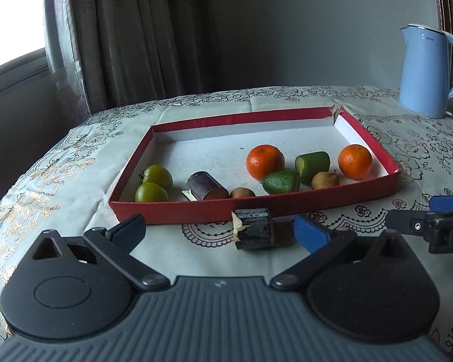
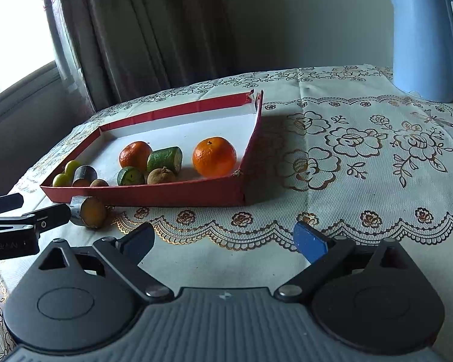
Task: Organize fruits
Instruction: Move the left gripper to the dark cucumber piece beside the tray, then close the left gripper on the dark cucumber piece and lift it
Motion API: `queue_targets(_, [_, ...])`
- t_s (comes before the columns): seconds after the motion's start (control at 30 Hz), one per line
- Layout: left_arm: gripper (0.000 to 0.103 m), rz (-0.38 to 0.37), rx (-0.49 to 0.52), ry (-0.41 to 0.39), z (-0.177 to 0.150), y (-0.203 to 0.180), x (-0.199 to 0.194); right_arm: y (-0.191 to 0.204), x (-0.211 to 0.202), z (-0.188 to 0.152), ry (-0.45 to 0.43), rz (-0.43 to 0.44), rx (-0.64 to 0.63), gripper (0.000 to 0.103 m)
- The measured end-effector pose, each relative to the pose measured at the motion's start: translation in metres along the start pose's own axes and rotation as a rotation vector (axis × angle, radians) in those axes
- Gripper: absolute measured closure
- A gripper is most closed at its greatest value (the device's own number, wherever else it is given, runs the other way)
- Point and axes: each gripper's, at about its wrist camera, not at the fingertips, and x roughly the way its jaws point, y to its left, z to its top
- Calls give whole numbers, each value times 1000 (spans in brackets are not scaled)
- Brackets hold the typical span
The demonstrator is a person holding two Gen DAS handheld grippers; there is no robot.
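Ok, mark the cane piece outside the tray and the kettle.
cane piece (image 1: 253,229), left wrist view, dark bark side.
kettle (image 2: 422,45), right wrist view, blue body.

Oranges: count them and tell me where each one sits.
2, both inside the red box. One orange lies in the near right corner. The other orange sits near the middle, behind a green cut piece. None seems hidden.
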Motion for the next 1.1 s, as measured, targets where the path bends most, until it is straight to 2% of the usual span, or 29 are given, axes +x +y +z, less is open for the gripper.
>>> queue_targets(0.27, [0, 24, -18, 62, -1, -6, 24, -3, 0, 1, -5, 14, 16, 3])
queue_targets(0.57, [0, 33, -45, 87, -3, -2, 33, -3, -1, 1, -6, 17, 21, 3])
queue_targets(0.73, [8, 31, -37, 110, -3, -4, 37, -4, -1, 1, -6, 17, 21, 3])
queue_targets(1.0, [8, 14, -59, 122, -4, -1, 38, -4, 0, 1, -7, 18, 22, 3])
queue_targets(1.1, [11, -1, -66, 118, -5, 0, 37, -4, -1, 1, -7, 18, 22, 3])
